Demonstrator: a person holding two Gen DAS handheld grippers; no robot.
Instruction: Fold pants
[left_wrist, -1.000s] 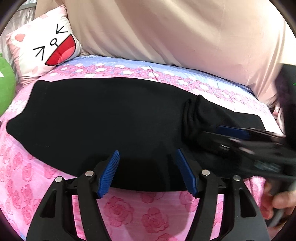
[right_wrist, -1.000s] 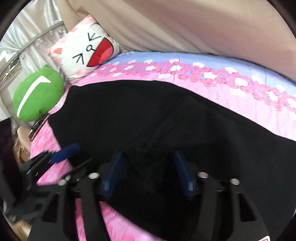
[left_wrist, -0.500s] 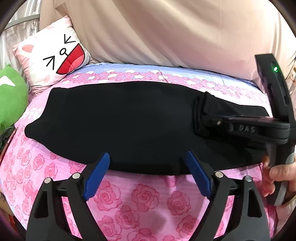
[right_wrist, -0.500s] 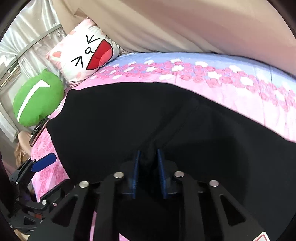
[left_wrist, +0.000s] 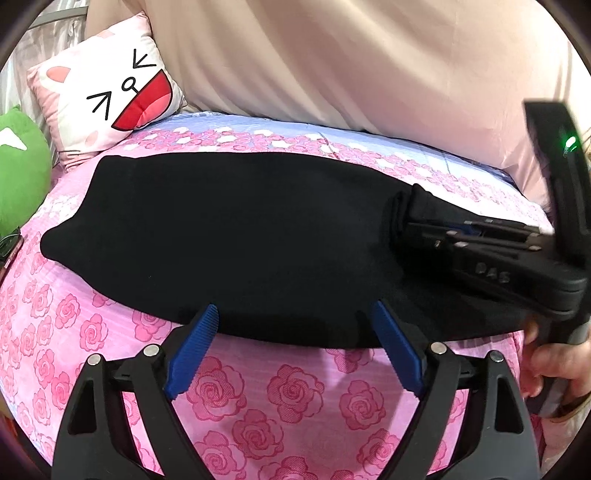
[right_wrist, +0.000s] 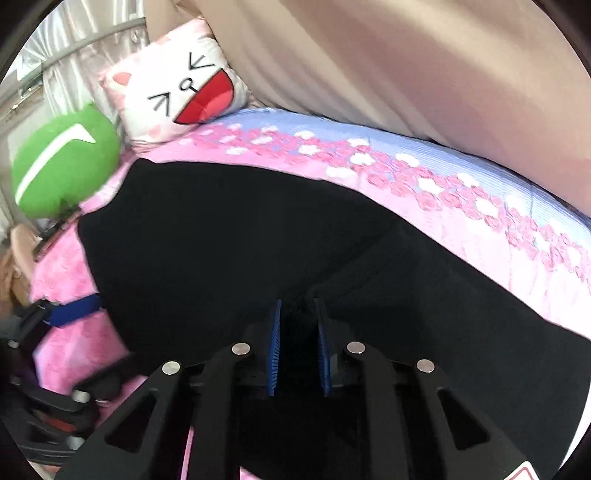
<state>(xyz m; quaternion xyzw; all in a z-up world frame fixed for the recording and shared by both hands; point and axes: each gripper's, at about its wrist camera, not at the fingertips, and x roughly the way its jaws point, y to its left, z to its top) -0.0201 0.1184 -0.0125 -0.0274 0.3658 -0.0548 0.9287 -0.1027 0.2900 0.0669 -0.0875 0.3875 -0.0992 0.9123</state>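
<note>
Black pants (left_wrist: 236, 236) lie spread lengthwise across a bed sheet (left_wrist: 288, 391) printed with pink roses, one end reaching toward a cat-face pillow (left_wrist: 110, 88) and a green plush cushion (left_wrist: 18, 166) at the head of the bed. The right gripper (right_wrist: 297, 332) — its blue pads drawn close together — pinches a raised fold of the black fabric near the end of the garment farthest from the pillows; from the left wrist view the same tool comes in level from the right side, a bunched ridge of cloth standing up at its tip, with the person's right hand (left_wrist: 554, 365) wrapped around its handle at the frame's edge. The left gripper (left_wrist: 295, 343) hovers at the near edge of the pants with its fingers spread wide and nothing between them, tips just reaching the hem line over the sheet. A beige curtain (left_wrist: 351, 62) hangs behind the bed.
</note>
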